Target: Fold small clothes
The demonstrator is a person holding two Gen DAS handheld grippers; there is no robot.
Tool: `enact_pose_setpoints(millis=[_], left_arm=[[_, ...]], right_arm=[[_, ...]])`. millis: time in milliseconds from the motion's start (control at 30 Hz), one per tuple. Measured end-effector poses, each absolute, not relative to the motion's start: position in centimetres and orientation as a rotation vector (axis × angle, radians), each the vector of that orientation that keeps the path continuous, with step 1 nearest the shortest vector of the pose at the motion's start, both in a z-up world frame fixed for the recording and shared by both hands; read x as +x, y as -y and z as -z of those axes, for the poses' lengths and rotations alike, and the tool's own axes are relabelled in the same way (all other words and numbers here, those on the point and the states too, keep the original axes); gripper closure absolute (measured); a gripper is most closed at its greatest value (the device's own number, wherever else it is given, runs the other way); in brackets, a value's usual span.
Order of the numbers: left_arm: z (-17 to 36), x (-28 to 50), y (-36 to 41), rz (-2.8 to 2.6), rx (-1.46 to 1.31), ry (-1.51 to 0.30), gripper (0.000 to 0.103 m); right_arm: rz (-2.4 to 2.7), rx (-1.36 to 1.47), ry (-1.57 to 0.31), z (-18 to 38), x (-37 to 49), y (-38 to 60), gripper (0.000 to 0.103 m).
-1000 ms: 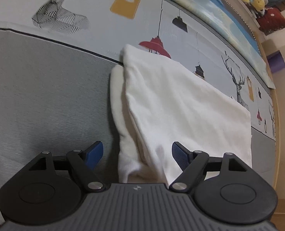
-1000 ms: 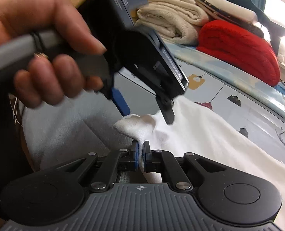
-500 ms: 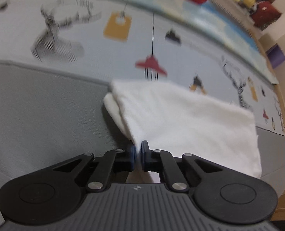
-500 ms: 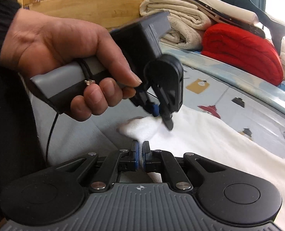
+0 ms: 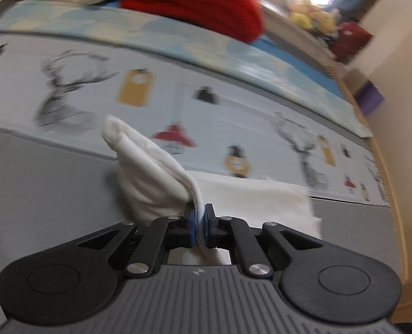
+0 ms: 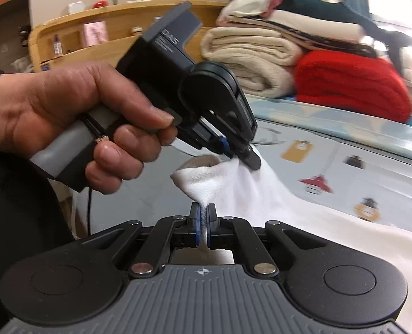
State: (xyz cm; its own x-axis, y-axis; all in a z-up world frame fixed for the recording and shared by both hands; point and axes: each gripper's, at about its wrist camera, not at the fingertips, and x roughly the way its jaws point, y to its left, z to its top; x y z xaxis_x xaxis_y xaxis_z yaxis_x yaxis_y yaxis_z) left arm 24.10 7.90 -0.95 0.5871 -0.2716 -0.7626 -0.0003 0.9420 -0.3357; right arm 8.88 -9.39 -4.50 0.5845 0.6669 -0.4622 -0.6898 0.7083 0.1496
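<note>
A small white garment (image 5: 150,178) lies on a bed with a printed sheet (image 5: 233,111). My left gripper (image 5: 199,224) is shut on a raised edge of it, and the cloth hangs in a fold to the left of the jaws. In the right wrist view the white garment (image 6: 261,194) stretches away to the right. My right gripper (image 6: 203,224) is shut on a pinched corner. Just beyond it, the left gripper (image 6: 240,153), held in a person's hand (image 6: 66,122), grips the same edge a little farther along. The edge between the two grips is lifted off the bed.
Folded cream blankets (image 6: 247,55) and a red blanket (image 6: 350,83) are stacked at the head of the bed, in front of a wooden headboard shelf (image 6: 94,33). A grey cover (image 5: 38,181) spans the near bed. Soft toys (image 5: 314,18) sit far right by the wooden bed edge (image 5: 392,194).
The left gripper went from open over the garment's corner to shut on it, then rose with the cloth. The right gripper stayed shut on its corner and rose too.
</note>
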Motion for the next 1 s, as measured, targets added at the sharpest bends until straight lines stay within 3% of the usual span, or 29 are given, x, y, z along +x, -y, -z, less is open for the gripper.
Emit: enact_pose_setpoints(millis=[333,467,633,667,767,800,867,933,967,1000], left_arm=[[1.5,24.6,9.4,0.565,-0.272,-0.854,0.096],[2.3,24.5,11.0,0.615,-0.285,-0.847,0.085],[4.1,26.0,8.9,0.498,-0.26,-0.972,0.085],[4.7,26.3,8.3,0.472,-0.247,-1.005,0.085],[6.0,26.7,6.7,0.429,-0.21,-1.07,0.085],[6.5,26.7,6.4,0.413,-0.192,-1.091,0.085],[6.9,26.7,5.6,0.396,-0.162,-1.107,0.085],[6.9,26.5,5.4,0.403,-0.143,-1.099,0.085],[7.1,26.5,5.3,0.405,-0.138,-1.102,0.085],[7.1,26.5,5.3,0.408,-0.135,-1.102,0.085]], right_arm=[[-0.35,0.09,-0.605,6.0,7.5,25.2,0.1],[-0.18,0.118,-0.711,7.8,7.6,29.3,0.1],[-0.095,0.262,-0.861,10.9,9.0,31.9,0.096],[-0.095,0.291,-0.861,11.3,9.0,32.4,0.091],[-0.092,0.357,-0.842,11.8,9.6,32.4,0.053],[-0.083,0.372,-0.854,12.1,9.9,32.4,0.05],[-0.065,0.412,-0.885,12.8,10.8,32.4,0.05],[-0.061,0.432,-0.908,13.1,11.6,32.2,0.063],[-0.052,0.42,-0.919,13.3,12.0,32.0,0.085],[-0.034,0.398,-0.924,13.2,12.2,31.8,0.098]])
